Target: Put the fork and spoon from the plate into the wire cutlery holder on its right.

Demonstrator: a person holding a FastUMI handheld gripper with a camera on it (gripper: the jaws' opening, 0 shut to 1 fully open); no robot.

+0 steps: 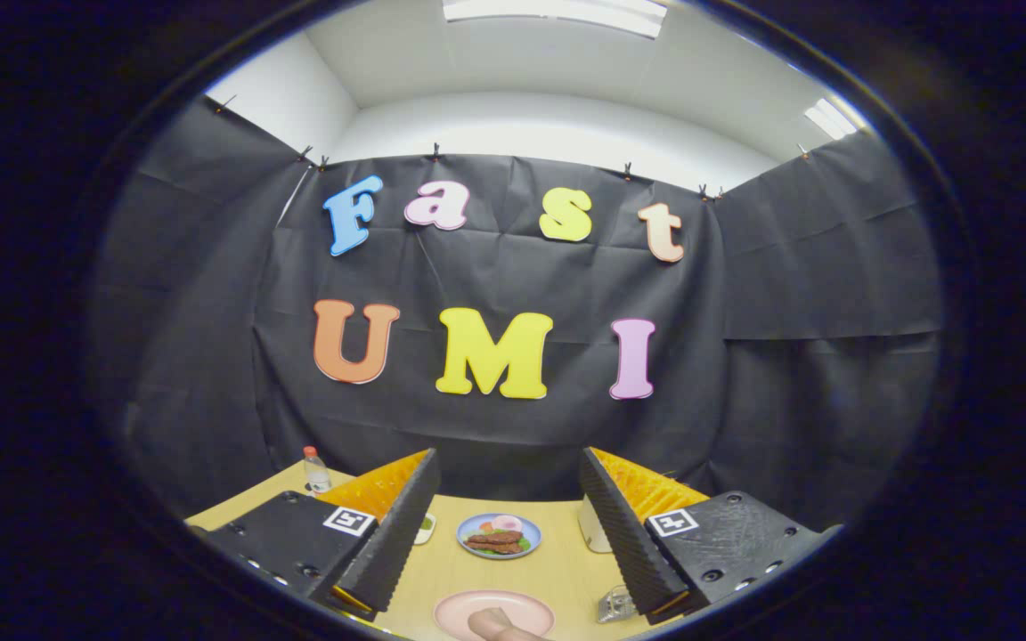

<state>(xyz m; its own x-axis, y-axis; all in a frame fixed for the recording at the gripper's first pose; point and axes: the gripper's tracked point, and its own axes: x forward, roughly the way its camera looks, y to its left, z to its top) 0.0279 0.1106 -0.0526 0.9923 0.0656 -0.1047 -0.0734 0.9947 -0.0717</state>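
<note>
My gripper [508,463] is open and held high above the wooden table [442,570], with nothing between its fingers. Below the wide gap between them lies a pink plate [477,610], nearest to me. A pale rounded object [497,625] rests on it, mostly cut off, so I cannot tell whether it is the fork or the spoon. Right of the plate stands the wire cutlery holder [615,605], partly hidden behind the right finger [620,525].
Beyond the pink plate sits a blue plate [470,525] with food on it. A small white dish [425,527] peeks out by the left finger, and a white container [593,531] by the right finger. A clear bottle [316,470] stands at the table's far left corner.
</note>
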